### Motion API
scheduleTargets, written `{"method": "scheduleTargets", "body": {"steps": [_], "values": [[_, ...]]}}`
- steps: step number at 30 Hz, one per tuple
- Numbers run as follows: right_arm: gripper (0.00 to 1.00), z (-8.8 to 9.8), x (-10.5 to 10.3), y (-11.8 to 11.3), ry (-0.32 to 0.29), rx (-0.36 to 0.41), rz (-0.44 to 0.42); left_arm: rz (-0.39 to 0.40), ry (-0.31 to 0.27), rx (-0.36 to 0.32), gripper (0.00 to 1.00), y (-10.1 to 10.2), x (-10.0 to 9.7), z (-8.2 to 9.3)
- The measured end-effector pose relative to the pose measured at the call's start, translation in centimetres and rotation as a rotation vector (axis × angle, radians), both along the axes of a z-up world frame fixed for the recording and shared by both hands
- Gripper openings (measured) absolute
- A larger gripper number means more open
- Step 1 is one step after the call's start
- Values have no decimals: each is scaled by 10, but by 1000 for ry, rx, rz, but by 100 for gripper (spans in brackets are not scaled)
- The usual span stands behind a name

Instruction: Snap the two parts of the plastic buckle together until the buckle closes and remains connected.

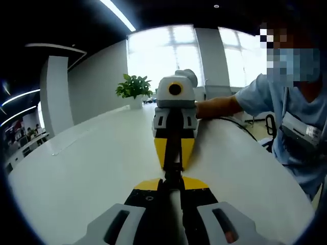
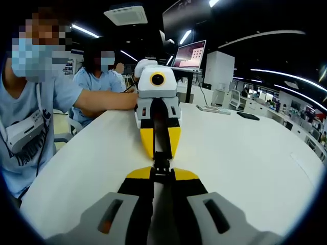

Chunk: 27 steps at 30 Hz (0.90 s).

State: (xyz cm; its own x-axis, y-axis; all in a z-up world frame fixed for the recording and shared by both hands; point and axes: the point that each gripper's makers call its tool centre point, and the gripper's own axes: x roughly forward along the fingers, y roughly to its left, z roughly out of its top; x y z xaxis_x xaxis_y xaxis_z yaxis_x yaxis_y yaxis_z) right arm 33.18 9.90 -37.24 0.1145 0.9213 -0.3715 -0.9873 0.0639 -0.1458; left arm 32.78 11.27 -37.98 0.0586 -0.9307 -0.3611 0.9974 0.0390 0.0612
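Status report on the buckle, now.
Left hand-held gripper and right hand-held gripper tip to tip, each shut on its black buckle half. Halves touching; latched or not, cannot tell. White table around them unobstructed.

no readable text, shirt print [image 2: 23, 153] illegible (too blurred)

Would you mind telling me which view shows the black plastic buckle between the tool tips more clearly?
The right gripper view: the black plastic buckle sits lit and outlined against the white table, between both tools' yellow tips. In the left gripper view the buckle appears as a darker, narrower strip, with less detail.
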Motion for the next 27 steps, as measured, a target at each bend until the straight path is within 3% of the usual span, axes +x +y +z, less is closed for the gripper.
{"method": "scheduleTargets", "body": {"steps": [15,20,27], "values": [[19,1,2,-5,41,-6,7,-25,51,-4,20,5,-1,1],[17,-1,4,-11,71,-10,5,-28,105,-18,20,10,-3,2],[12,-2,1,-9,68,-9,18,-38,113,-1,17,6,-8,-5]]}}
